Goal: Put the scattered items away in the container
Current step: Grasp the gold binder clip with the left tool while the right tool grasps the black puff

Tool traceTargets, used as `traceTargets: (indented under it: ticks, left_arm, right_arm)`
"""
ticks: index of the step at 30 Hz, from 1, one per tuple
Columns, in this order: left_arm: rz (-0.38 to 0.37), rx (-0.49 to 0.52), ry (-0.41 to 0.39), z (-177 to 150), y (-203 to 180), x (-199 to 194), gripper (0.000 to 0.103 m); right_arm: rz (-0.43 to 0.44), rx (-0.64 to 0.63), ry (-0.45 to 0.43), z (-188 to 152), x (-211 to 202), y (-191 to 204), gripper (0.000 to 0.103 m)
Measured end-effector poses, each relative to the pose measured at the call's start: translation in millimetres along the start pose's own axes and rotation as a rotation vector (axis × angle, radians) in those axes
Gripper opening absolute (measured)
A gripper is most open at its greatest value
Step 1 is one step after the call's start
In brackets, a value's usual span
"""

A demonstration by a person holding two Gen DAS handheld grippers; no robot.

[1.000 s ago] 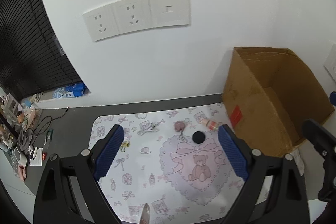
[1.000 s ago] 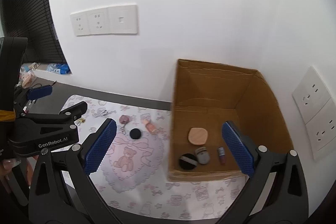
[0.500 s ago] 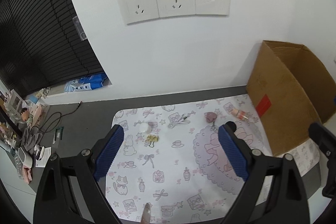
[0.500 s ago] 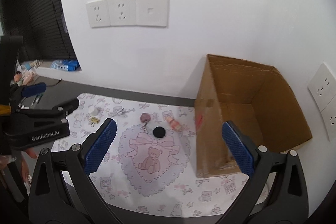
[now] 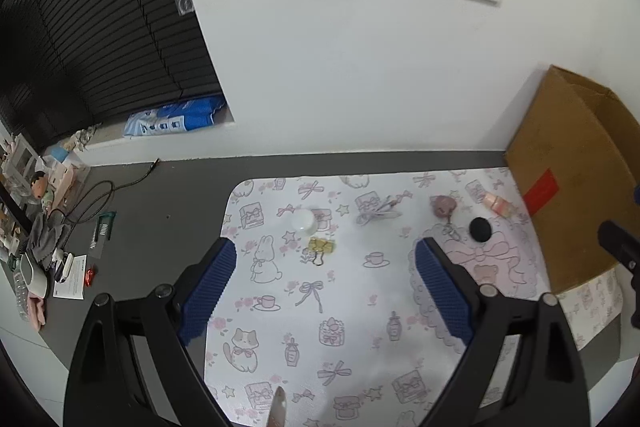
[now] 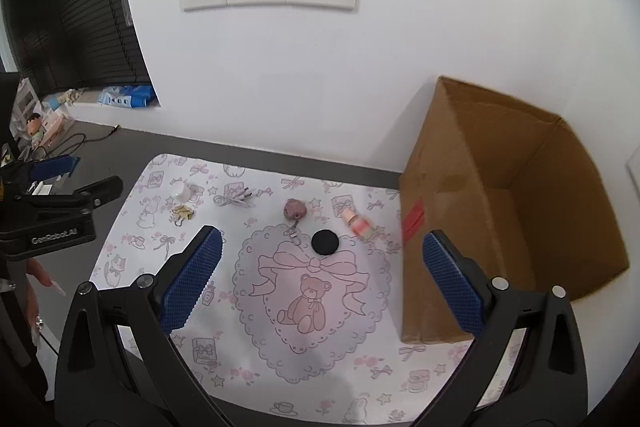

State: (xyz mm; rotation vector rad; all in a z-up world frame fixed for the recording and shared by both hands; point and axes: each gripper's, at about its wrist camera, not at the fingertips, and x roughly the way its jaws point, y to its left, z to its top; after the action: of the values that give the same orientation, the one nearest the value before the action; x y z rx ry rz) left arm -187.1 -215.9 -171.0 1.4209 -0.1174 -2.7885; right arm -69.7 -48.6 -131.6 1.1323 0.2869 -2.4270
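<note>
So, left gripper point(image 5: 324, 279): jaws wide apart, nothing between them, hanging over the patterned mat point(image 5: 360, 307).
Right gripper point(image 6: 320, 275): jaws also spread, empty, above the bear heart print.
Cardboard box point(image 6: 500, 219): open, standing at the mat's right edge.
Scattered items: white cap point(image 5: 303, 219), gold binder clip point(image 5: 321, 248) just beside it, pink keychain point(image 6: 295, 209), black disc point(image 6: 325, 241), pink bottle point(image 6: 357, 223) (nearest the box), all on the mat.
</note>
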Motion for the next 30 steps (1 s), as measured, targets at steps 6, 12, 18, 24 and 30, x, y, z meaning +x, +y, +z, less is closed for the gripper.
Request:
traceTargets:
  ticks: [6,12,18,24,30]
  left_arm:
    - [0.004,-0.012,0.062,-14.2,7.7,51.6,0.091]
    - [-0.001,0.0,0.107,-26.2,-4.1,107.0,0.091]
    - [0.001,-0.001,0.125,-34.4,-10.3,151.8,0.091]
    - [-0.01,-0.025,0.164,-48.2,-8.5,186.8,0.091]
    - [-0.032,-0.057,0.165,-56.8,-7.0,201.8,0.092]
  right_arm:
    - [0.024,0.01,0.036,-7.3,42.0,4.1,0.101]
    - [0.029,0.009,0.088,-19.5,100.3,9.9,0.1]
    - [0.037,0.027,0.129,-29.9,151.7,9.5,0.096]
    - [0.032,0.041,0.168,-42.5,191.0,3.6,0.096]
    - [0.045,0.067,0.212,-56.4,220.3,-4.9,0.096]
